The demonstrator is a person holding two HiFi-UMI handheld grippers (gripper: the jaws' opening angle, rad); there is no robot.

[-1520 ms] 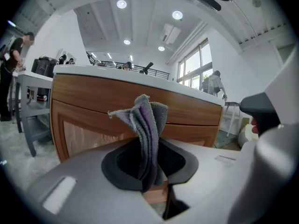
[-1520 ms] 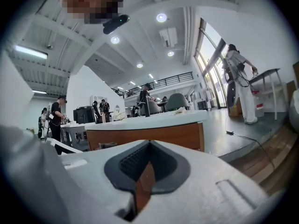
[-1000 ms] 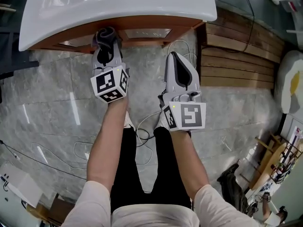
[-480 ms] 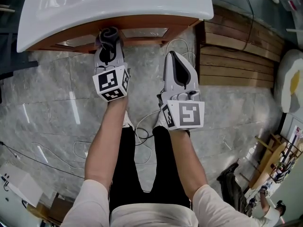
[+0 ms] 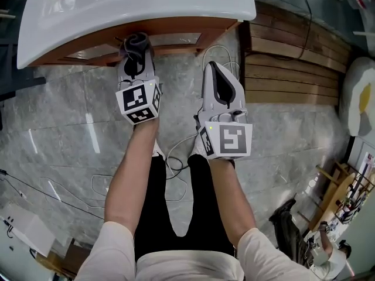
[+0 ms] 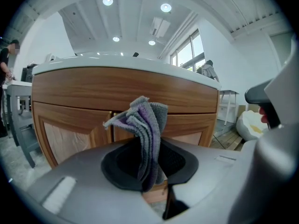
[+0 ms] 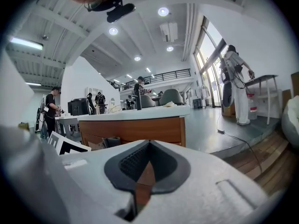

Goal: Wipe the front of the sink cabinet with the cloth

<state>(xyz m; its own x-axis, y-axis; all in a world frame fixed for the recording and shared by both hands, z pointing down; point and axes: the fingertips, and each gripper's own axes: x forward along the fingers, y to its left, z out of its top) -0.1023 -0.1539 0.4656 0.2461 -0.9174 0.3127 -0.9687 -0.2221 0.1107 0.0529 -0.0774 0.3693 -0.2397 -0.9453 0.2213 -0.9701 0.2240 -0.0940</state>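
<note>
Cloth (image 6: 145, 125) of grey and purple knit, bunched in folds and pinched between the jaws of the left gripper (image 6: 152, 171), closed tight on it. Sticks up above the jaws, right in front of the sink cabinet (image 6: 93, 85), near the seam between two wooden doors; contact with the wood not clear from any view. From the head view, left gripper stretched forward on a bare forearm, the cloth at its tip, just under the overhanging white basin (image 5: 146, 4) and level with the lower edge of the brown cabinet front. Right gripper (image 5: 214, 70) beside it, a little farther back from the cabinet, pointing the same way over grey marble floor (image 5: 64, 127). In the right gripper view, jaws drawn together with nothing between them, the cabinet's corner beyond. Wooden planks (image 5: 293, 63) on the floor to the right of the cabinet. Thin white cable (image 5: 176, 157) loose on the floor near the person's feet.
</note>
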